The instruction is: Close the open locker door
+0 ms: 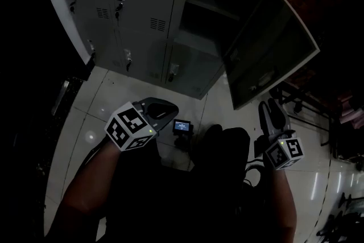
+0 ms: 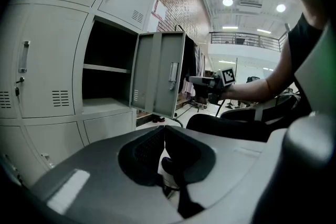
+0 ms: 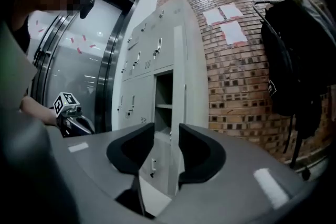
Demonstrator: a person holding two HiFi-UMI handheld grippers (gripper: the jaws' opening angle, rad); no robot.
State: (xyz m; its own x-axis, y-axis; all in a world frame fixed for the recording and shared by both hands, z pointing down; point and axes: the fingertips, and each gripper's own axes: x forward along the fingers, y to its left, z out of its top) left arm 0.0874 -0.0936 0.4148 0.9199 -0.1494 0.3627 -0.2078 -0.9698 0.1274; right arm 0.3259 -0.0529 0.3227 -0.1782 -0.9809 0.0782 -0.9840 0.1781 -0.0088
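The bank of lockers (image 1: pixel 142 3) stands in front of me. One compartment is open, with a bare shelf (image 2: pixel 105 68) inside. Its locker door (image 1: pixel 273 48) hangs swung far out to my right, hinged on the side towards the brick wall, so its free edge points back at me. That is why I judge the right side to be the working one. The door needs a push on its outer face to swing it leftwards onto the frame.

The right claw (image 1: pixel 271 106) is held up just below the door's lower edge, apart from it, with its jaws moderately wide and nothing between them. In the right gripper view I see only the distant door edge through the gap. I don't think a grip is called for. A flat push should do, and the open jaws risk snagging the edge.

The left claw (image 1: pixel 169 114) hangs low over my lap and away from the lockers. Its jaws are together and empty, and I read it as parked out of the swing path.

The floor (image 1: pixel 102 99) is pale, glossy tile. The brick wall (image 3: pixel 241 71) runs beside the lockers with papers pinned to it. A dark backpack (image 3: pixel 294 60) hangs on a rack near it, close to the arc of the door. A small lit screen (image 1: pixel 182 126) sits low by my knees.
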